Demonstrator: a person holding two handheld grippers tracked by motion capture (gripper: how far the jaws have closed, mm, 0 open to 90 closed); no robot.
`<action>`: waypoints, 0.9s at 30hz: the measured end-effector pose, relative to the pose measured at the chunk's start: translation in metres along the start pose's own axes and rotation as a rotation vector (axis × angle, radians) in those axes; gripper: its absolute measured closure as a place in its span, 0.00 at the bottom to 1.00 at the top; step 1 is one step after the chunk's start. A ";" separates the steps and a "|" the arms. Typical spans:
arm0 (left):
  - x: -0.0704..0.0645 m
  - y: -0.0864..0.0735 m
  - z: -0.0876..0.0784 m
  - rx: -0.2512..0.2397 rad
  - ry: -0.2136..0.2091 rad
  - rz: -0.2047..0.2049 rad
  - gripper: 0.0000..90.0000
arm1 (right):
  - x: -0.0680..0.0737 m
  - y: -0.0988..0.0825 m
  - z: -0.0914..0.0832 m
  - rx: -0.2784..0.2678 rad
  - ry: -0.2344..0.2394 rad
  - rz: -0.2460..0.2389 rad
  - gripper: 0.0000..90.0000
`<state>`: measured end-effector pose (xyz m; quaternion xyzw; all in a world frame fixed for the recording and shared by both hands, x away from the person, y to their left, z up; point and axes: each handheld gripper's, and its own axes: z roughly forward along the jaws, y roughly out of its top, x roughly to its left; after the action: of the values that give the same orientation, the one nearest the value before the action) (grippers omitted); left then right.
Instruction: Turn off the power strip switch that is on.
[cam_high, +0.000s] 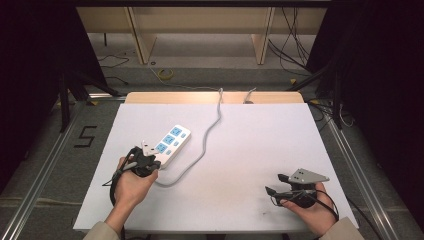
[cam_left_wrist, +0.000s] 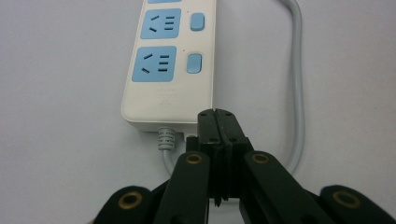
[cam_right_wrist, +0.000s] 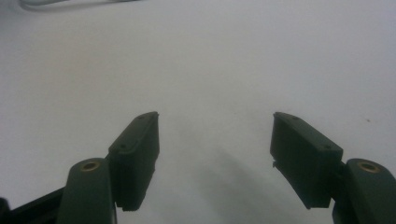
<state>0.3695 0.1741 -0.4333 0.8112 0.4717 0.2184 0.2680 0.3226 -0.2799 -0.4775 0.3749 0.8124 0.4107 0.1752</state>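
A white power strip (cam_high: 172, 140) with blue sockets lies left of the middle of the white table (cam_high: 250, 140). Its grey cable (cam_high: 211, 129) loops off its near end and runs to the far edge. My left gripper (cam_high: 156, 163) is at the strip's near end, shut with nothing between its jaws. In the left gripper view the closed tips (cam_left_wrist: 218, 122) rest right at the strip's (cam_left_wrist: 168, 70) near edge, beside the cable's strain relief (cam_left_wrist: 166, 139). My right gripper (cam_high: 275, 183) rests at the near right of the table, open and empty, its jaws (cam_right_wrist: 215, 135) wide over bare table.
The grey cable (cam_left_wrist: 299, 84) curves past the right of the left gripper. A second cable end (cam_high: 248, 95) lies at the table's far edge. Metal rails (cam_high: 45, 165) run along both sides of the table, with wooden frames and loose wires on the floor beyond.
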 end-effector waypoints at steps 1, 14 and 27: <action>0.000 0.001 0.000 -0.001 0.000 0.001 1.00 | 0.000 0.000 0.000 0.000 0.000 0.000 0.38; -0.001 0.009 0.008 0.007 -0.001 0.007 1.00 | 0.000 0.000 0.000 -0.004 0.003 0.000 0.38; -0.002 0.017 0.012 0.011 0.001 0.016 1.00 | 0.000 0.000 -0.001 -0.005 0.003 0.000 0.38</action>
<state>0.3868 0.1627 -0.4314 0.8163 0.4663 0.2185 0.2617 0.3225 -0.2802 -0.4769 0.3737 0.8118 0.4133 0.1749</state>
